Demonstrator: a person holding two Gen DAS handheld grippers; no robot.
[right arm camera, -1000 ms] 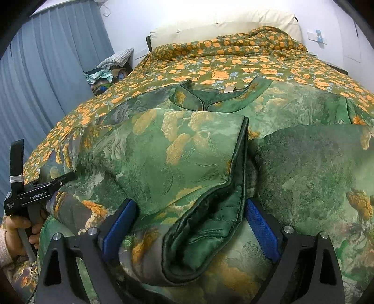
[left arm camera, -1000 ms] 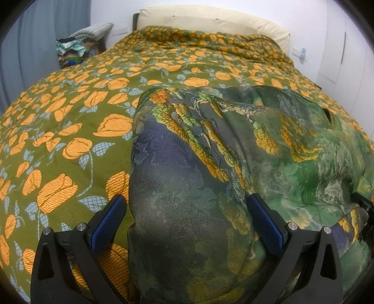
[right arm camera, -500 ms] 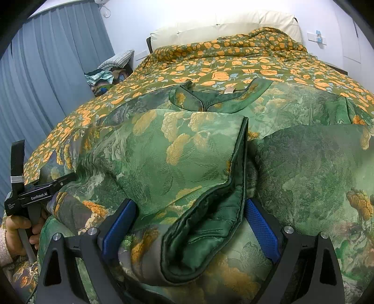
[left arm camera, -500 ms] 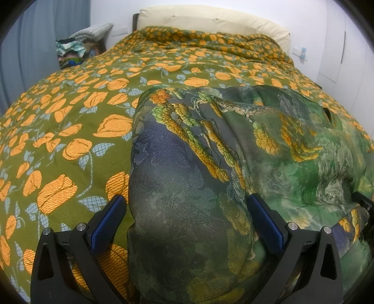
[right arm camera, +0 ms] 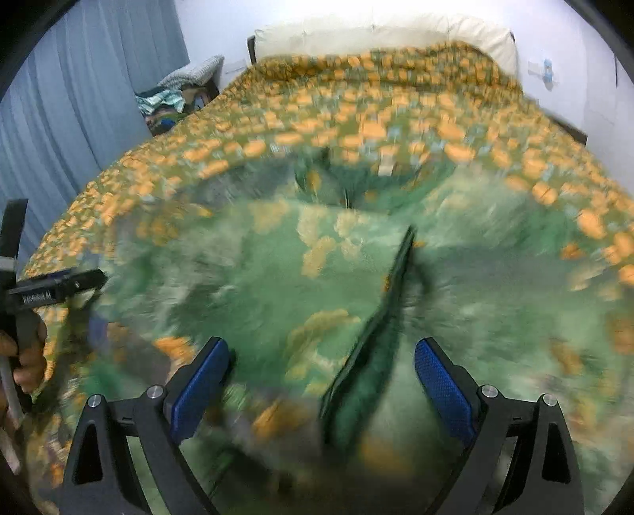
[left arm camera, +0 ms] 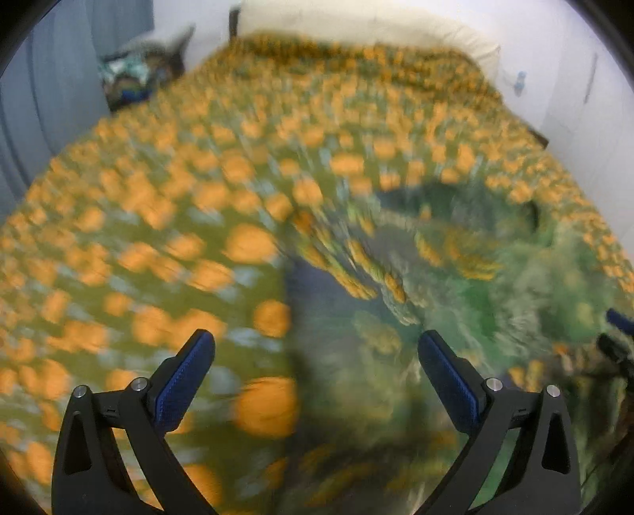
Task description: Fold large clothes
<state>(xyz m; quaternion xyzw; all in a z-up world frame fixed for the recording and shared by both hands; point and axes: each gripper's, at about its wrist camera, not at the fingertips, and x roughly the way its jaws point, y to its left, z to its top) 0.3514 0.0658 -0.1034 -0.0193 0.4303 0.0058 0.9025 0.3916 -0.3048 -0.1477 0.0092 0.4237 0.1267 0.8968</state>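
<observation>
A large green brocade jacket [right arm camera: 317, 277] with gold patterns lies on the bed, a front panel folded over its middle. It also shows in the left wrist view [left arm camera: 436, 297], blurred. My left gripper [left arm camera: 317, 364] is open, raised over the jacket's left edge, nothing between its blue pads [left arm camera: 186, 376]. My right gripper [right arm camera: 321, 376] is open above the dark green folded edge [right arm camera: 376, 336], nothing held. The left gripper and the hand holding it show at the left of the right wrist view [right arm camera: 51, 289].
The bed has a green quilt with orange tulips [left arm camera: 138, 237] and a cream headboard [right arm camera: 376, 35]. A pile of clothes [right arm camera: 170, 103] sits by the grey-blue curtain [right arm camera: 79, 99] at back left. White wall at right.
Both grippers have pulled up and back from the jacket, which no longer bulges between their fingers. Both views are now motion-blurred.
</observation>
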